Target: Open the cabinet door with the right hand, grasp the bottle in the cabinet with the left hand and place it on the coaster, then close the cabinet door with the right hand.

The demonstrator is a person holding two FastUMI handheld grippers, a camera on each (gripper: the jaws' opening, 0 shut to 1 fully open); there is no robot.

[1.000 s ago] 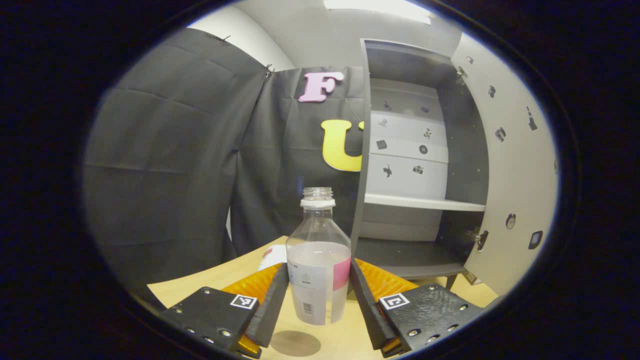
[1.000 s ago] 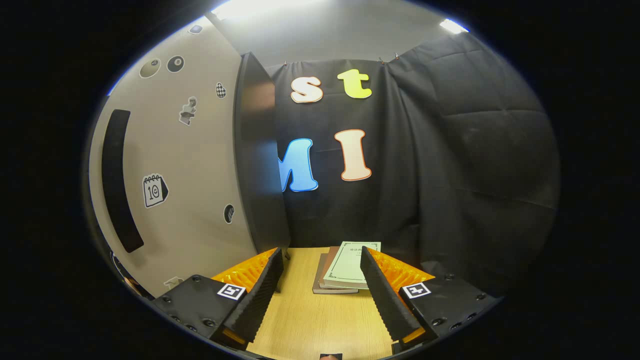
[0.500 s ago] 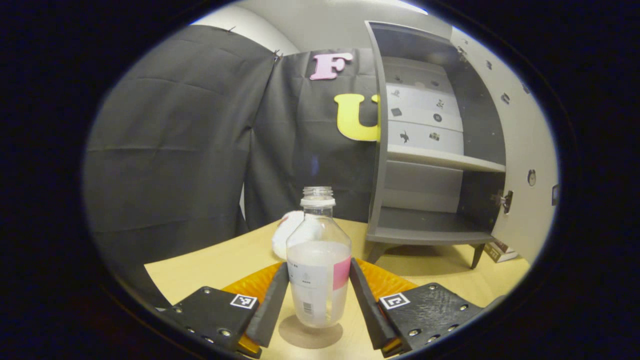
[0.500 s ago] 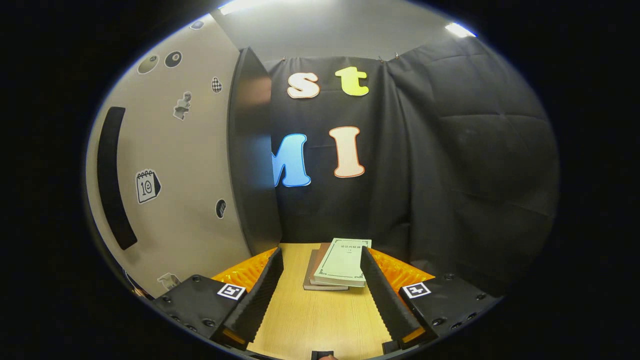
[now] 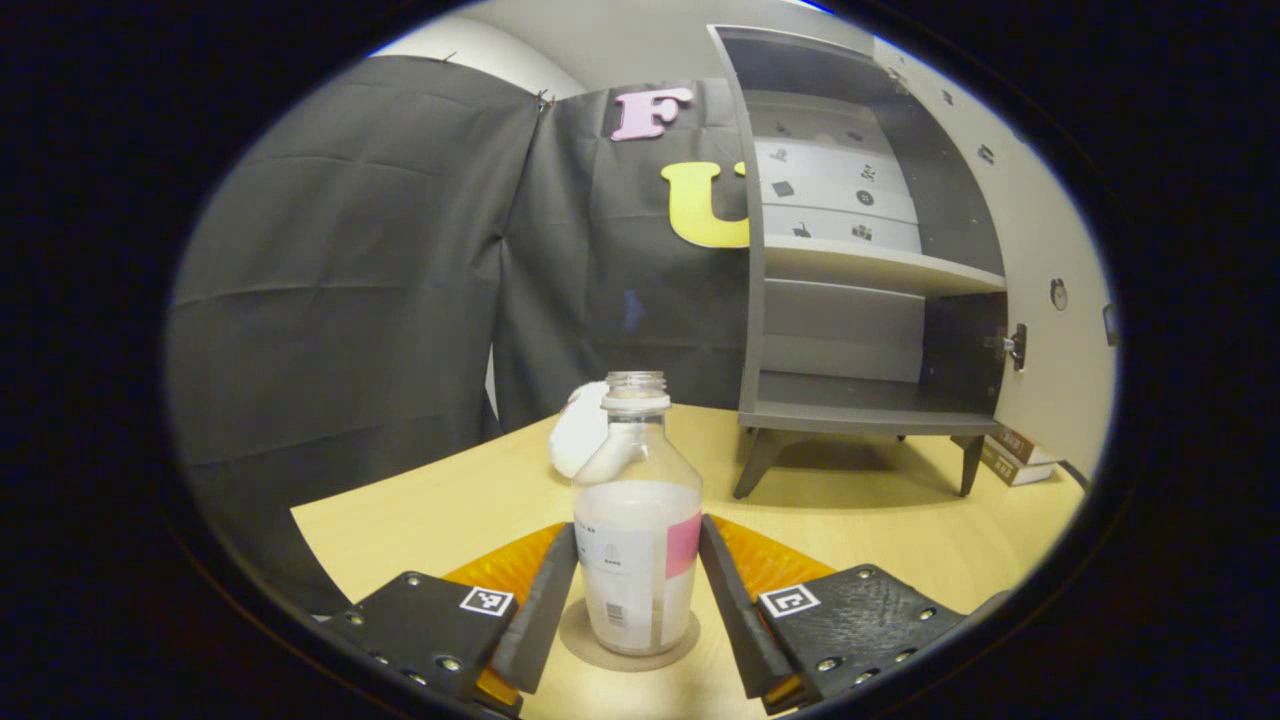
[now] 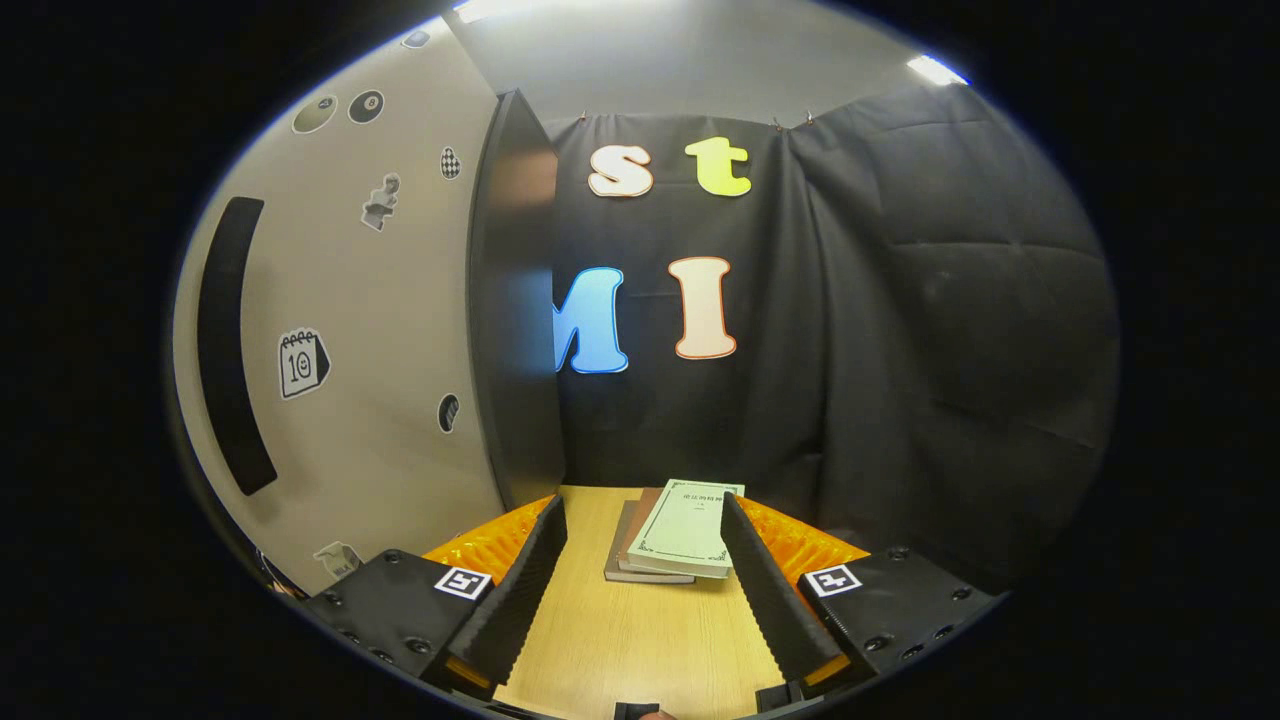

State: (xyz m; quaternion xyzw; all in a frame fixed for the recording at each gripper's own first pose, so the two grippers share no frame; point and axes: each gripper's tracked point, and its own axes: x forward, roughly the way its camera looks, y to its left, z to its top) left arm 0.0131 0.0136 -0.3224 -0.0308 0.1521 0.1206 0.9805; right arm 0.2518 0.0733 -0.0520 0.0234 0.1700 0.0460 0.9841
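Observation:
A clear, uncapped bottle (image 5: 637, 540), part full, with a pink and white label, stands upright between the fingers of my left gripper (image 5: 637, 535), which is shut on its sides. Its base rests on a round brown coaster (image 5: 577, 632) on the wooden table (image 5: 440, 510). The grey cabinet (image 5: 860, 300) stands open beyond it to the right, its shelves bare, and its door (image 5: 1050, 290) is swung out at the far right. In the right gripper view the pale door (image 6: 350, 330) with a black handle (image 6: 228, 350) is at the left. My right gripper (image 6: 642, 512) is open beside it, holding nothing.
A white rounded object (image 5: 578, 440) lies on the table just behind the bottle. A stack of books (image 6: 675, 525) lies ahead of the right gripper near the wall cloth, and books (image 5: 1010, 460) also show below the open door. The cabinet stands on short legs.
My left gripper has come down and back from the cabinet with the bottle, whose base now meets the coaster. The right gripper has barely shifted and stays open.

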